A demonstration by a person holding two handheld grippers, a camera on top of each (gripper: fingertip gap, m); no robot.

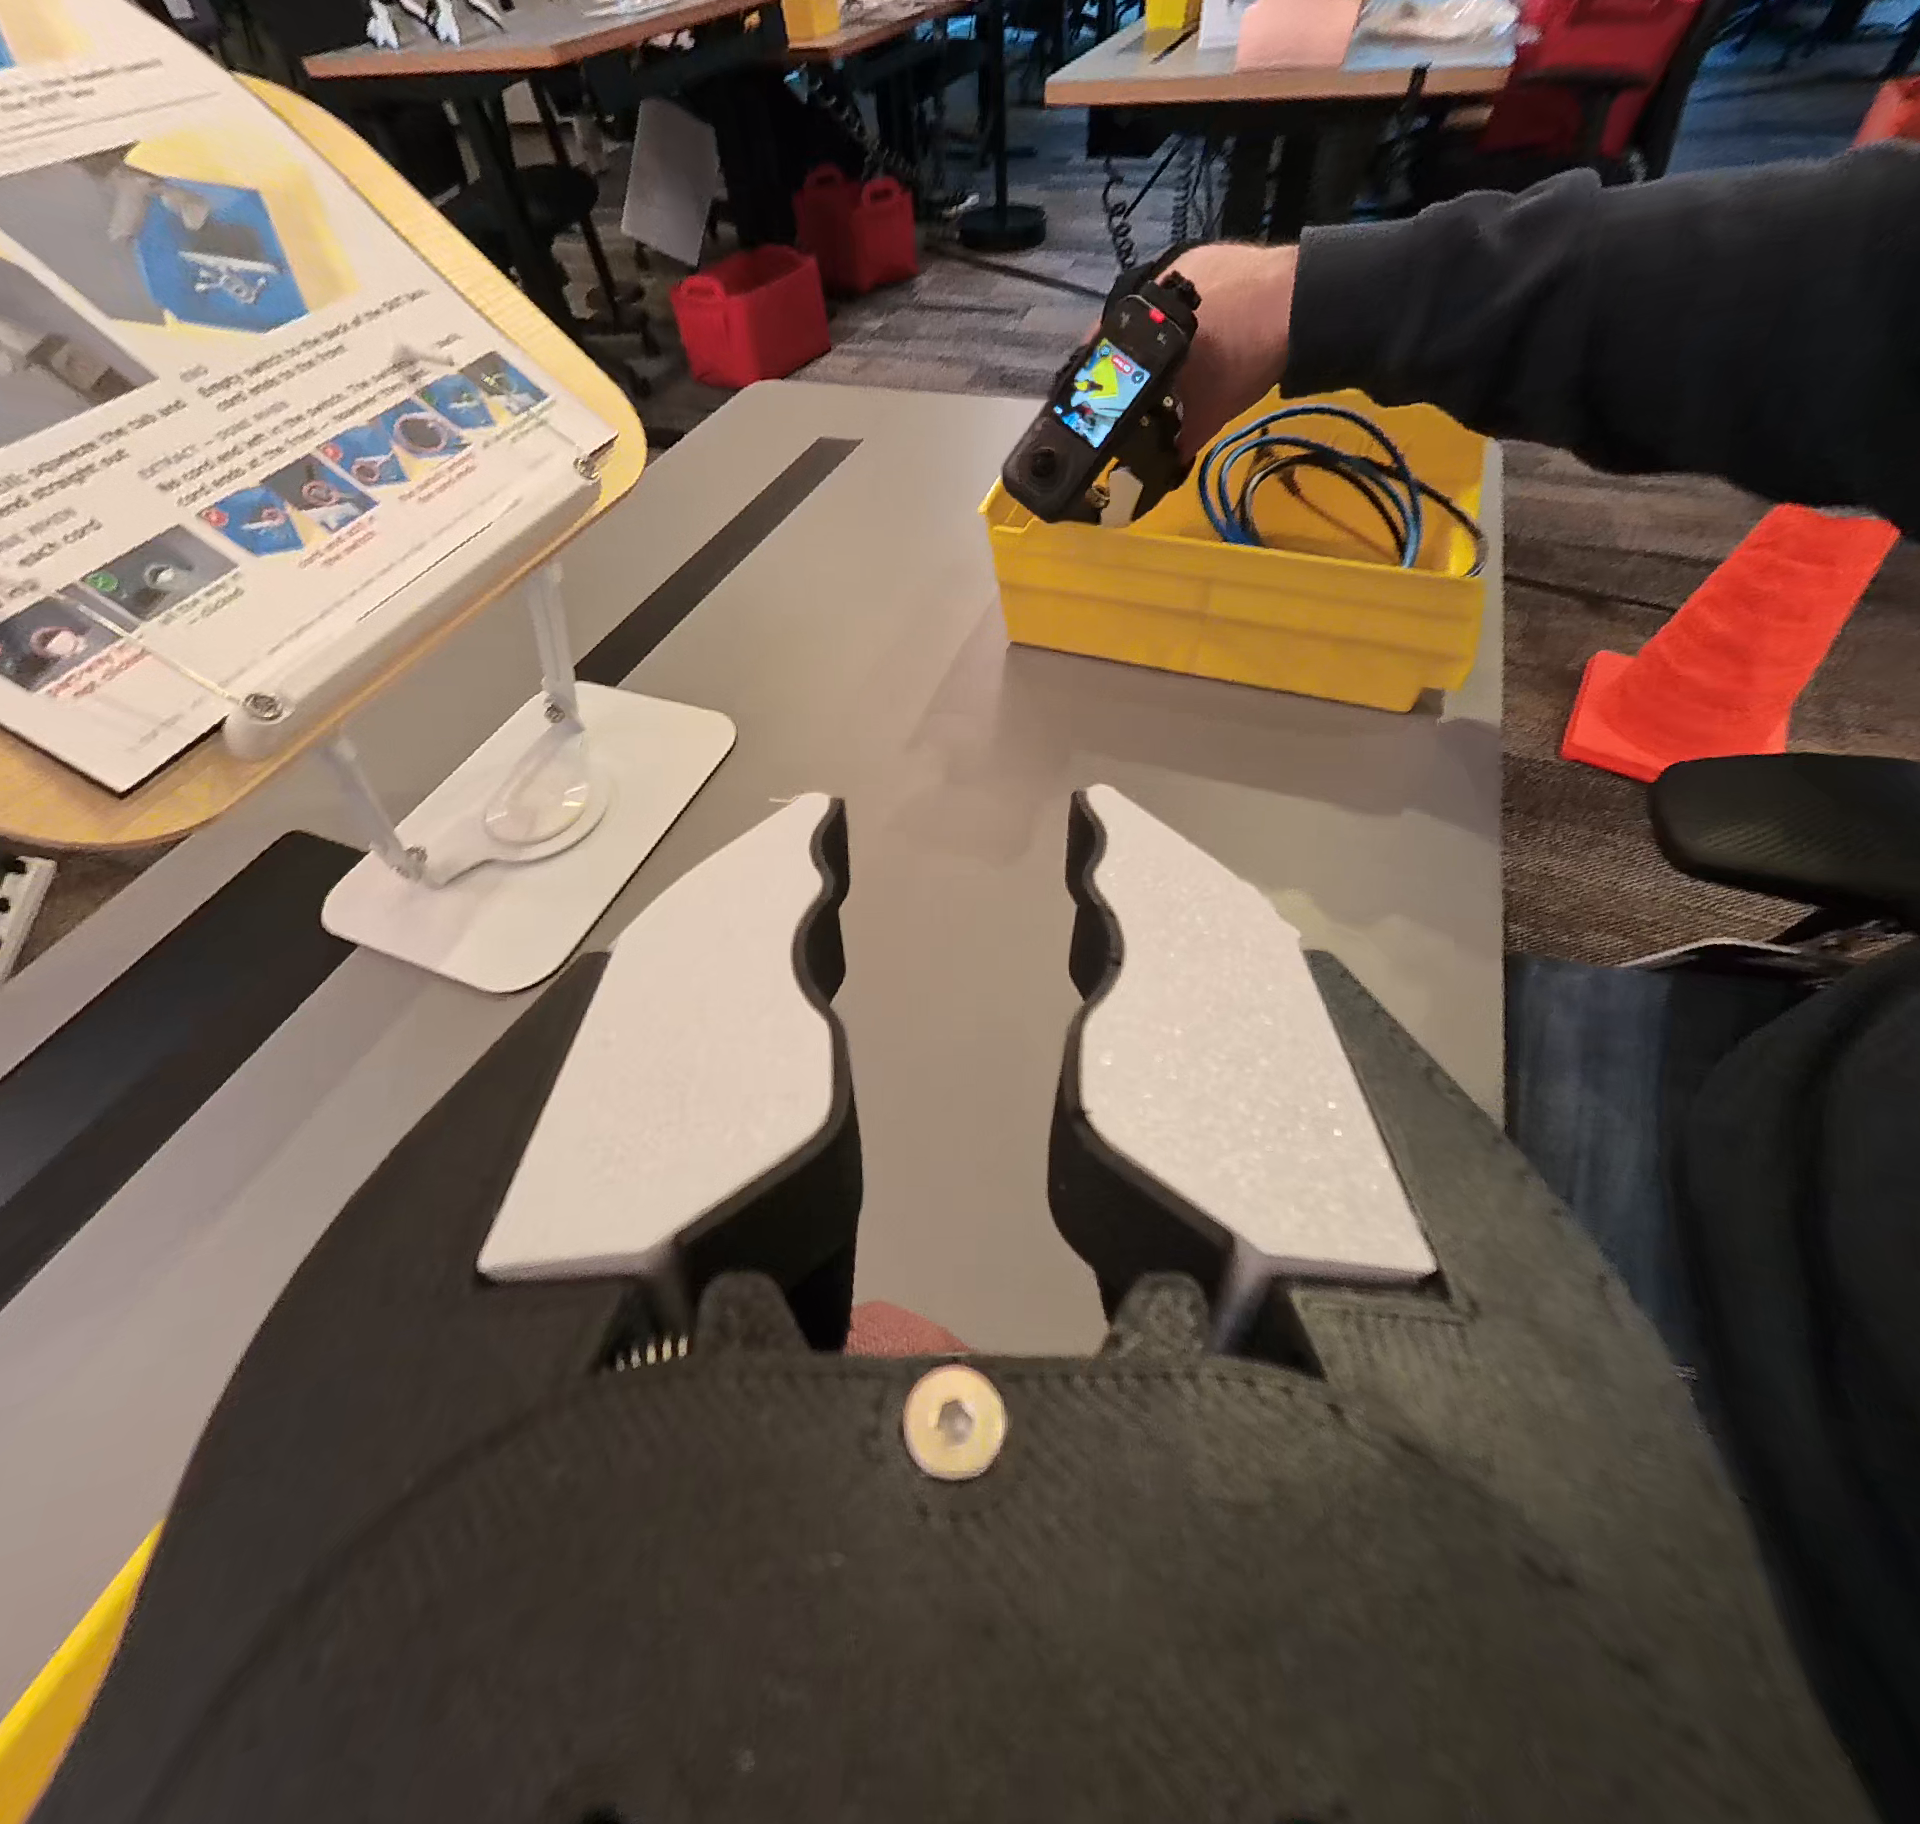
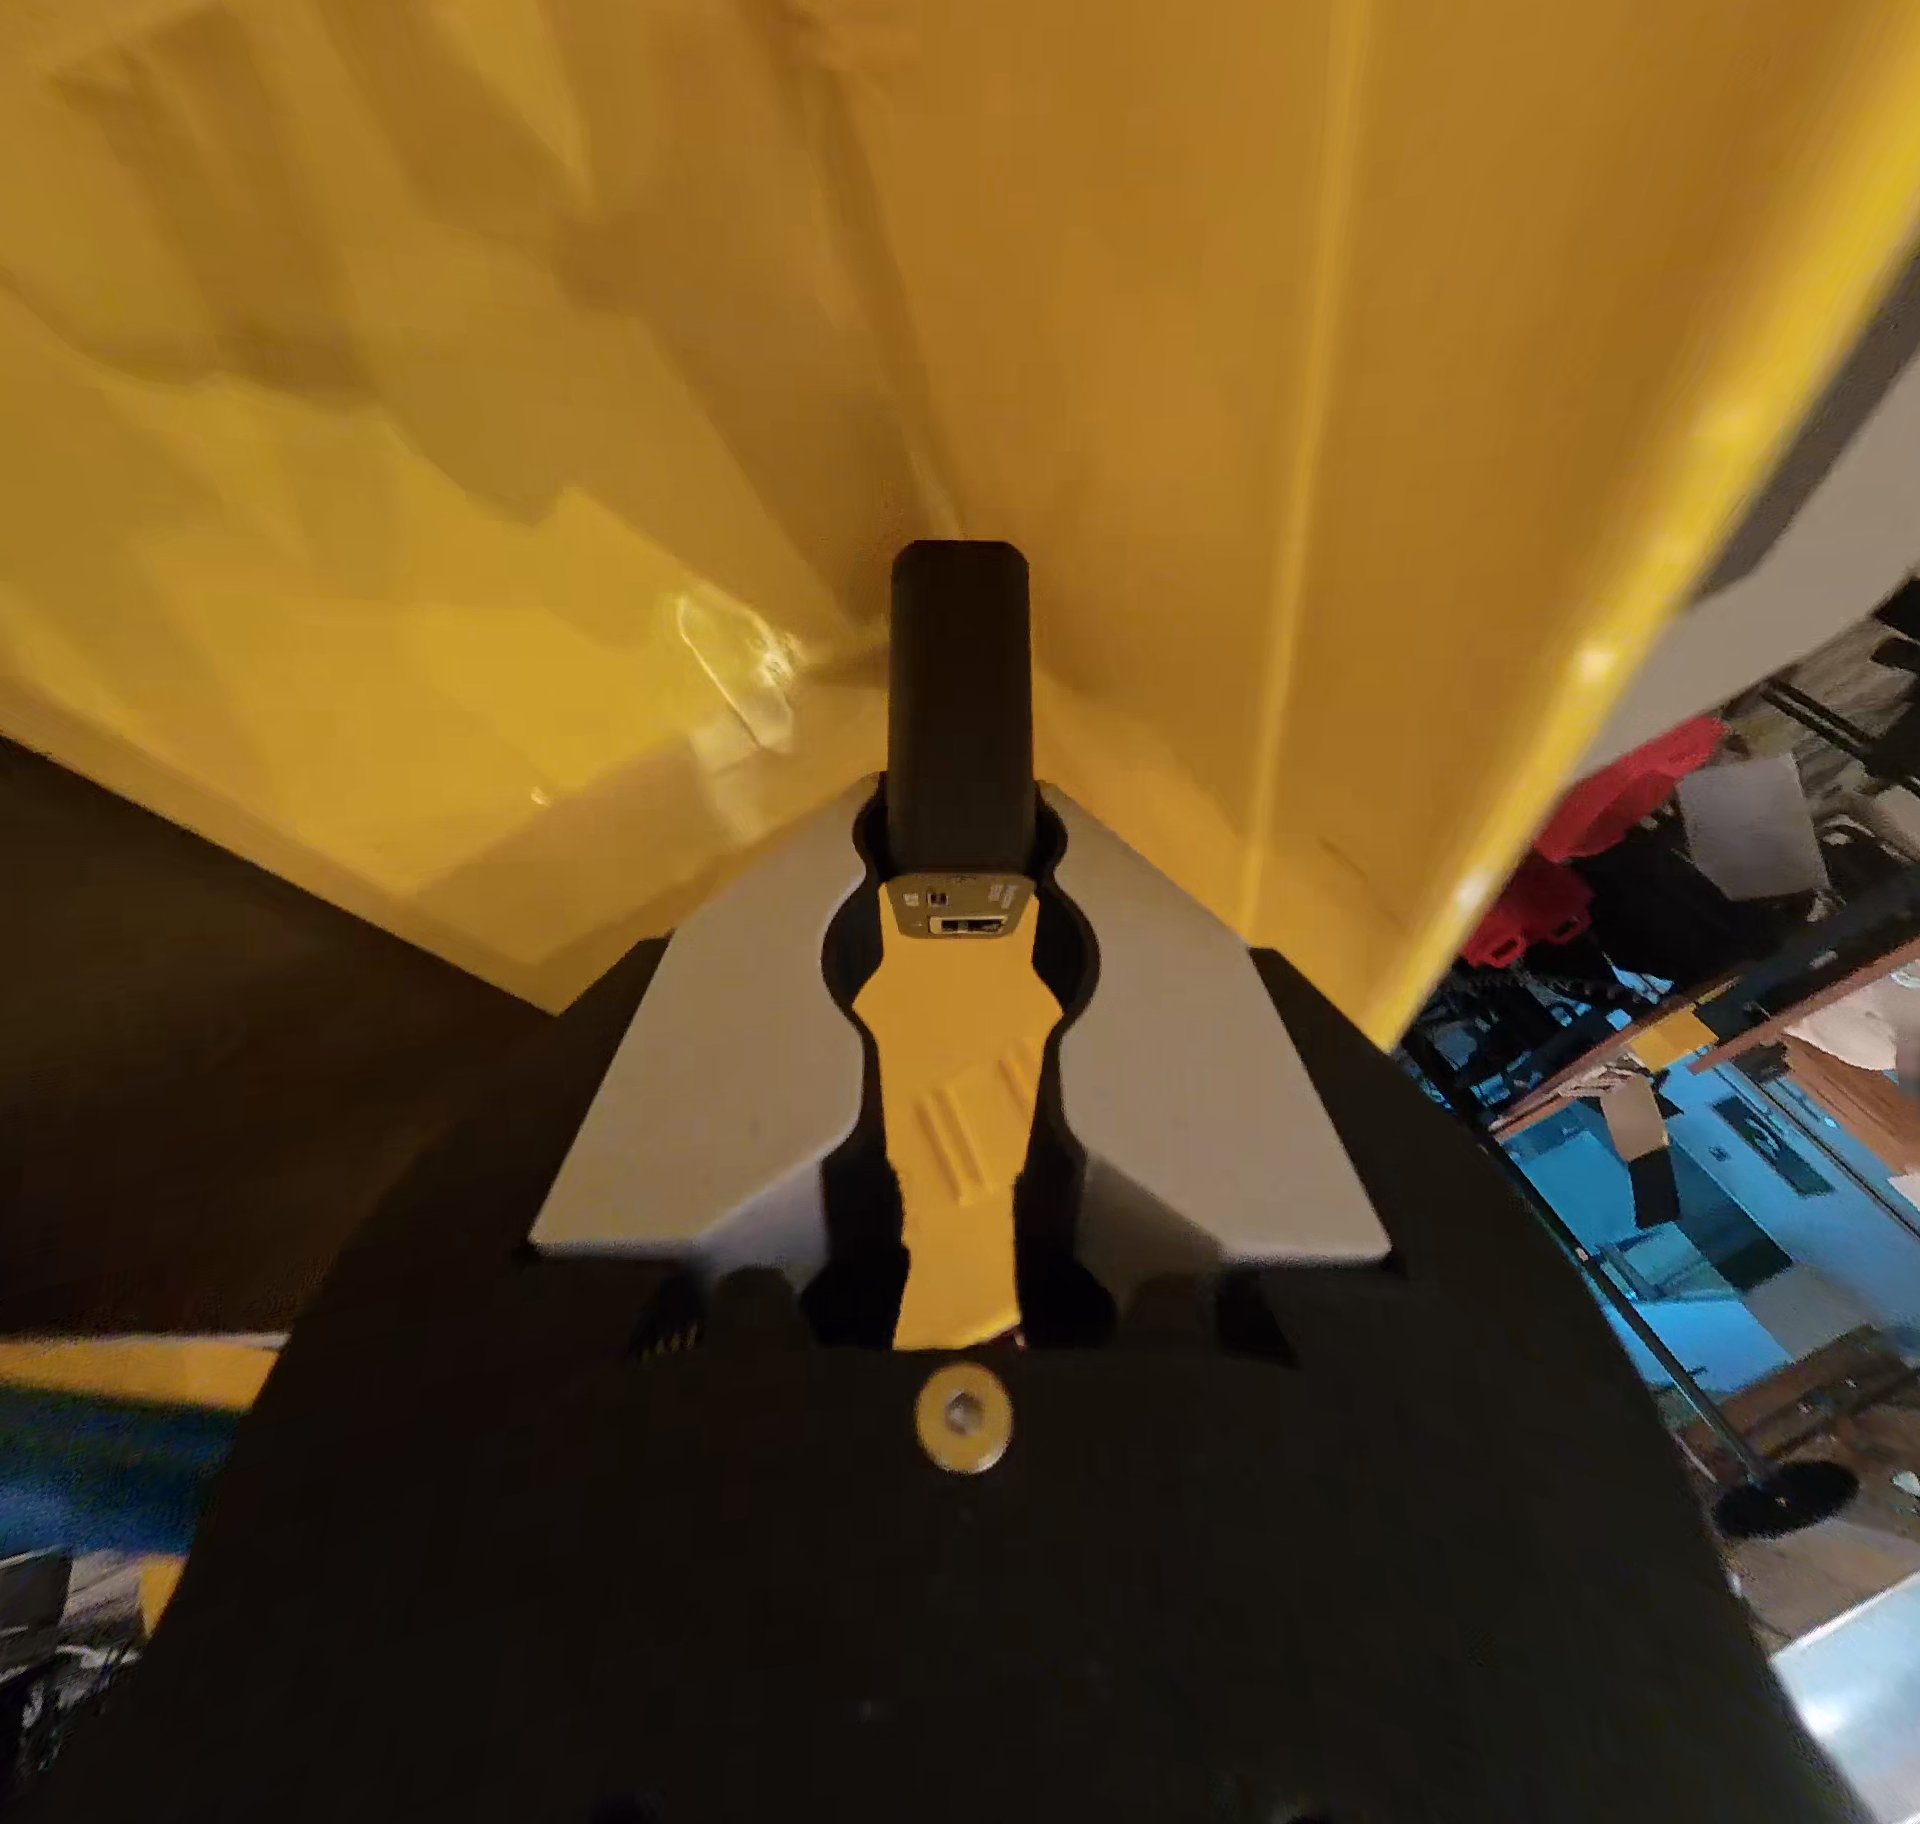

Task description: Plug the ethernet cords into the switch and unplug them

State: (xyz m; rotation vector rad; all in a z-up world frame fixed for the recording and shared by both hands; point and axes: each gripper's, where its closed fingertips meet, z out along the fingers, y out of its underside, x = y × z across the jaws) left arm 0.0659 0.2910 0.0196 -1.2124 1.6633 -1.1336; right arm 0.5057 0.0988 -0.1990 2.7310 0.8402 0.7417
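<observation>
My left gripper (image 1: 956,829) is open and empty, held low over the grey table (image 1: 914,673). A yellow bin (image 1: 1226,621) stands at the table's far right with coiled blue ethernet cords (image 1: 1309,486) in it. My right gripper (image 1: 1117,507), held by a hand in a dark sleeve, dips into the bin's left end. In the right wrist view my right gripper (image 2: 958,839) is shut on a small black switch box (image 2: 958,694) with a grey end face. The box points at the bin's yellow inner wall (image 2: 623,320). No cord shows in that view.
A printed instruction sheet (image 1: 260,403) sits on a tilted stand whose white base (image 1: 540,839) rests on the table's left. A black slot (image 1: 727,538) runs along the table. An orange flat cone (image 1: 1725,642) lies on the carpet and a black chair armrest (image 1: 1787,818) is at right. The left gripper's tips are roughly 55 centimeters from the right gripper's.
</observation>
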